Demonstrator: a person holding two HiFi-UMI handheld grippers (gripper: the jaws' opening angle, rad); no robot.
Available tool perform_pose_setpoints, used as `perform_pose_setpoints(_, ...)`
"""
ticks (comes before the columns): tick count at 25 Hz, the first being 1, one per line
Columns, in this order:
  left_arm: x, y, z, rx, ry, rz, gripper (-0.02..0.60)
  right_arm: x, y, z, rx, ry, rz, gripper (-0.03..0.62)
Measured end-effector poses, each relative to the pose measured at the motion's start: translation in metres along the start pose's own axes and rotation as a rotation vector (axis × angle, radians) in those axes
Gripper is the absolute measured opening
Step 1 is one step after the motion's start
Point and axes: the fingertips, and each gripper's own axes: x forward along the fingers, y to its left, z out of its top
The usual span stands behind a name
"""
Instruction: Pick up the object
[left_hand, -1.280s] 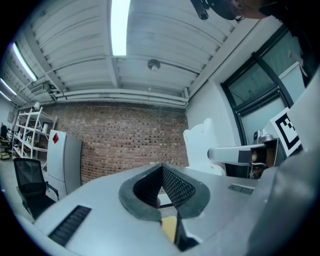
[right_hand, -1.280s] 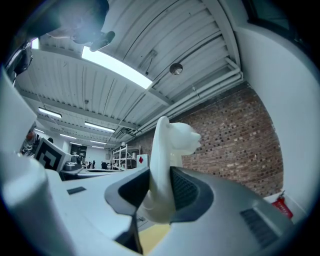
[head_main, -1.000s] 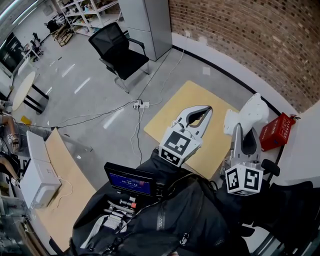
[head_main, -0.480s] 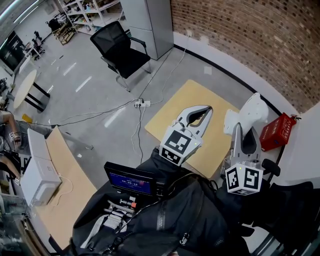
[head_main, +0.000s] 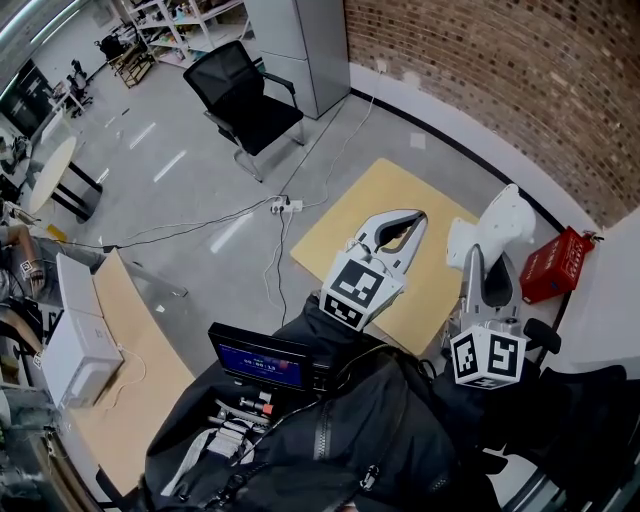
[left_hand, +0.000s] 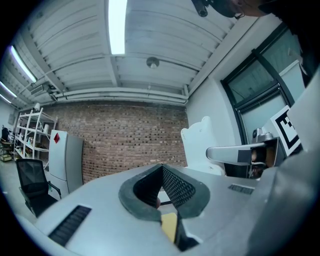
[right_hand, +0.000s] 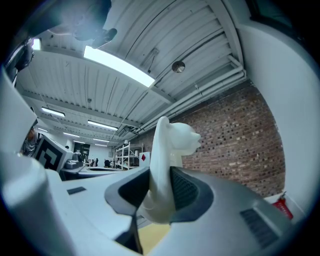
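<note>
The object is a white moulded figure (head_main: 503, 226) with an animal-like head. My right gripper (head_main: 486, 262) is shut on its lower part and holds it in the air above the floor. In the right gripper view the figure (right_hand: 168, 150) rises from between the two dark pads of the right gripper (right_hand: 161, 187). Beside it to the left, my left gripper (head_main: 408, 220) has its fingertips together with nothing between them. In the left gripper view the left gripper (left_hand: 161, 170) is shut, and the white figure (left_hand: 201, 145) shows to its right.
A yellow board (head_main: 345, 225) lies on the grey floor under the grippers. A red box (head_main: 553, 262) sits by the brick wall (head_main: 520, 90). A black chair (head_main: 248, 100), a power strip (head_main: 280, 208) with cables and a wooden desk (head_main: 120, 380) lie to the left. A screen device (head_main: 262, 362) rests on a dark jacket.
</note>
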Motion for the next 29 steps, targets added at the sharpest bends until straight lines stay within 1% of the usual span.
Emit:
perform_pose_setpoints(23, 0.0011, -0.0034, 0.0007, 0.006, 0.015, 0.001, 0.000, 0.0017, 0.0040, -0.0027, -0.013, 0.024, 0.023, 0.129)
perform_pose_setpoints(29, 0.0079, -0.0010, 0.0044, 0.015, 0.008, 0.000, 0.000, 0.0060, -0.0022, -0.0008, -0.015, 0.017, 0.017, 0.129)
